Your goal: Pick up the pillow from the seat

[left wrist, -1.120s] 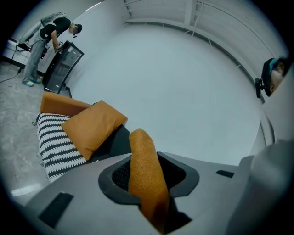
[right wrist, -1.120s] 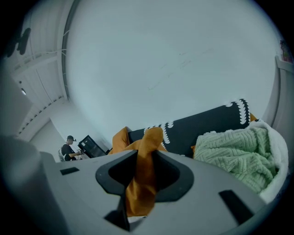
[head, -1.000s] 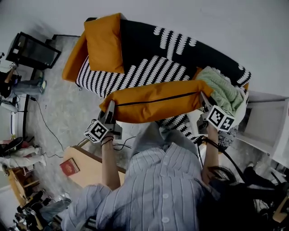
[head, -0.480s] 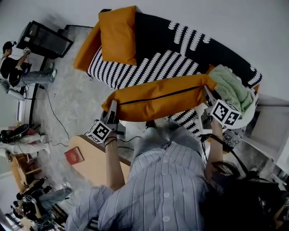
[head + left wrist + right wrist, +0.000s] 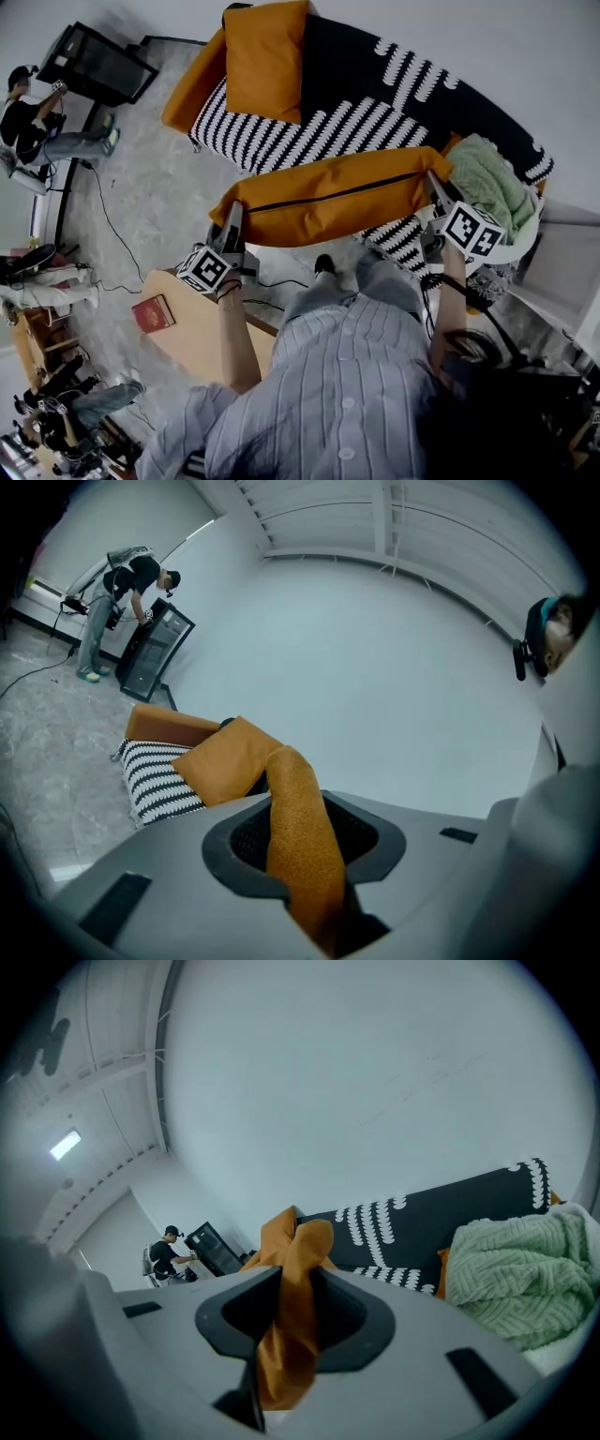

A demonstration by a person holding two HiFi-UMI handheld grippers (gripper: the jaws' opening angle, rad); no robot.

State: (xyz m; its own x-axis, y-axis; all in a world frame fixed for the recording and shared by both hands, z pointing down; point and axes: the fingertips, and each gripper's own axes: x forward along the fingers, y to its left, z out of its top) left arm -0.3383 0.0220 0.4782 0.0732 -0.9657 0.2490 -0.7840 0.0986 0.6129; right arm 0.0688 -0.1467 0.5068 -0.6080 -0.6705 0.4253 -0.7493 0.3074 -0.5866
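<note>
Head view: I hold the long orange pillow (image 5: pixel 337 197) clear of the sofa (image 5: pixel 309 131), just in front of its striped seat edge and lying along it. My left gripper (image 5: pixel 232 217) grips the end nearer the sofa's orange cushion (image 5: pixel 267 56). My right gripper (image 5: pixel 433 185) grips the end beside the sofa's green blanket (image 5: pixel 492 183). Open floor lies in front of the sofa, and a wooden table (image 5: pixel 202 337) stands there near my left gripper.

Left gripper view: my jaws are narrow, pinching a fold of the pillow, with the sofa's cushion behind.

Right gripper view: my jaws are narrow, clamped on a bunched pillow corner. The sofa's dark backrest is beyond.
</note>
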